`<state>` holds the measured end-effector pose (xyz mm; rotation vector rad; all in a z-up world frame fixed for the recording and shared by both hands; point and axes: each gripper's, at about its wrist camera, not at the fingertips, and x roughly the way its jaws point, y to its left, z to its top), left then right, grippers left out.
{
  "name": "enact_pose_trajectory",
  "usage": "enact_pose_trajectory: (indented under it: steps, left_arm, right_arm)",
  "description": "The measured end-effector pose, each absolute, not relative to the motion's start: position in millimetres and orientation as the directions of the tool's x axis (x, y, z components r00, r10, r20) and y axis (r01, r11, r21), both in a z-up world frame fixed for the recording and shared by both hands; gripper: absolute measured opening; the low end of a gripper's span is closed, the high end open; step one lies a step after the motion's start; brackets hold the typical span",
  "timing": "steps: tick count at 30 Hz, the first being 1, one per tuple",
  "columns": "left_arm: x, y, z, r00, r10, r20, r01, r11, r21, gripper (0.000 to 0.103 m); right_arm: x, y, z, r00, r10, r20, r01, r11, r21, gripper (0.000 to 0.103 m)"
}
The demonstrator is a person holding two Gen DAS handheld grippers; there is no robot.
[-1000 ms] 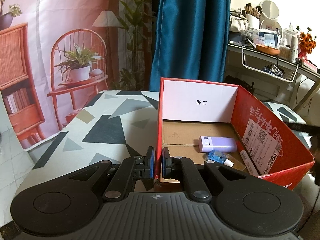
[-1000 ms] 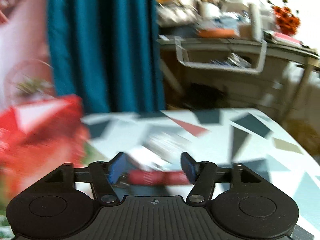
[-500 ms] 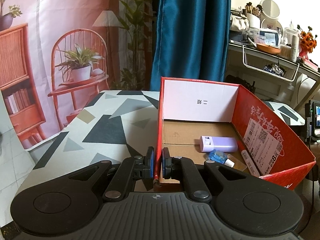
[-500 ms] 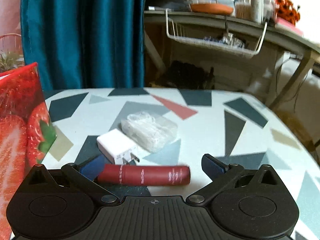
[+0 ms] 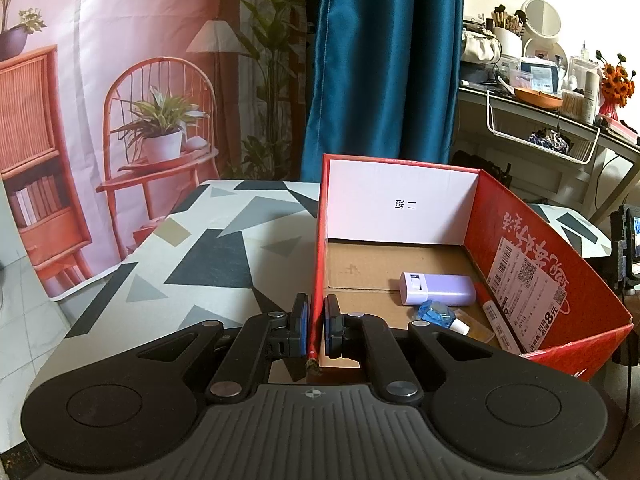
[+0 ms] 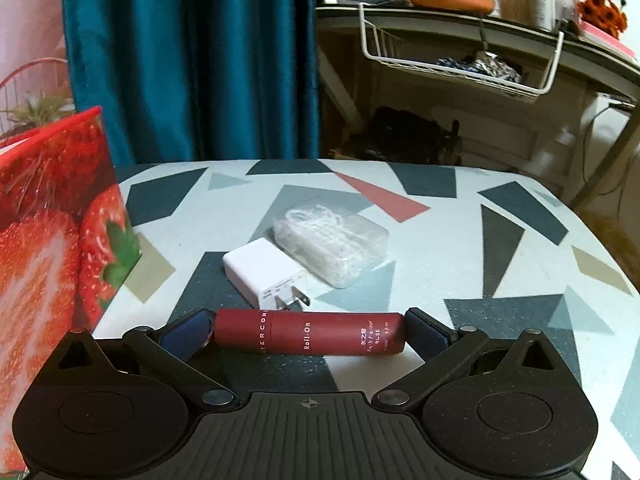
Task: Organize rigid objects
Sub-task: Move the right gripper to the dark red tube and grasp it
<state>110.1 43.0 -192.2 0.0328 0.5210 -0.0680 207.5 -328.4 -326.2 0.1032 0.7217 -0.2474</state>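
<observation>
Two grippers. Left gripper [image 5: 316, 328] clamped on near wall of red box [image 5: 532, 280]. Right gripper [image 6: 308, 332] spread wide, dark red roll-on tube [image 6: 308, 332] lying crosswise on surface [image 6: 460, 248] between pads, ends near or touching pads, beside box.

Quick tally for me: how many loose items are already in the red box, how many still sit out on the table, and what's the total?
In the red box: 3, namely lavender case, blue dispenser, marker pen.
On the table: 3, namely maroon roll-on tube, white charger plug, clear bag of white cable.
Total: 6
</observation>
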Motion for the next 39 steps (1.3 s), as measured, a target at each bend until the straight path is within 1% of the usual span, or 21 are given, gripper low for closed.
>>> enact_pose_trajectory:
  steps: [4,6,7,9,14,20,34,38,39]
  left_arm:
    - [110.1,43.0,-192.2,0.865,-0.057,-0.499,0.073,0.997,0.014,0.009]
    - [110.1,43.1,-192.2,0.865,-0.057,-0.498,0.073,0.997,0.014,0.009]
    - [110.2,43.0,-192.2,0.865,-0.057,-0.498,0.073,0.997,0.014,0.009]
    - [110.0,43.4,-192.3,0.865,-0.057,-0.498,0.073,0.997,0.014,0.009]
    - [110.2,43.0,-192.4,0.865,-0.056,-0.498,0.073,0.997,0.014,0.009]
    - [110.2,42.9,-192.5,0.865,-0.056,-0.499,0.073,0.997,0.014,0.009]
    - [110.3,43.0,-192.7,0.865,-0.057,-0.499,0.075,0.997,0.016,0.009]
    - [110.2,43.3,-192.7,0.864,-0.056,-0.500,0.075,0.997,0.017,0.009]
    - [110.3,43.4,-192.5,0.865,-0.058,-0.499,0.074,0.997,0.013,0.009]
  right_arm:
    - [207.3,-331.9,-326.3,0.721,-0.174,-0.671,0.262,0.964,0.032,0.102]
    - [208.6,-333.0,-327.2,0.714,-0.171,-0.679,0.266,0.963,0.037,0.101]
    - [209.4,-333.6,-327.7,0.710,-0.170,-0.684,0.267,0.963,0.037,0.098]
    - [208.4,-333.6,-327.7,0.711,-0.176,-0.681,0.274,0.961,0.037,0.098]
    - [195.3,-328.9,-321.8,0.775,-0.171,-0.608,0.247,0.968,0.042,0.098]
    - [188.0,-326.9,-316.5,0.809,-0.145,-0.570,0.213,0.976,0.053,0.098]
    - [176.4,-328.3,-309.9,0.847,-0.125,-0.516,0.202,0.975,0.096,0.098]
    - [175.1,-327.7,-305.1,0.844,-0.091,-0.528,0.167,0.981,0.099,0.098]
    - [172.8,-326.7,-301.4,0.851,-0.077,-0.520,0.155,0.982,0.108,0.098]
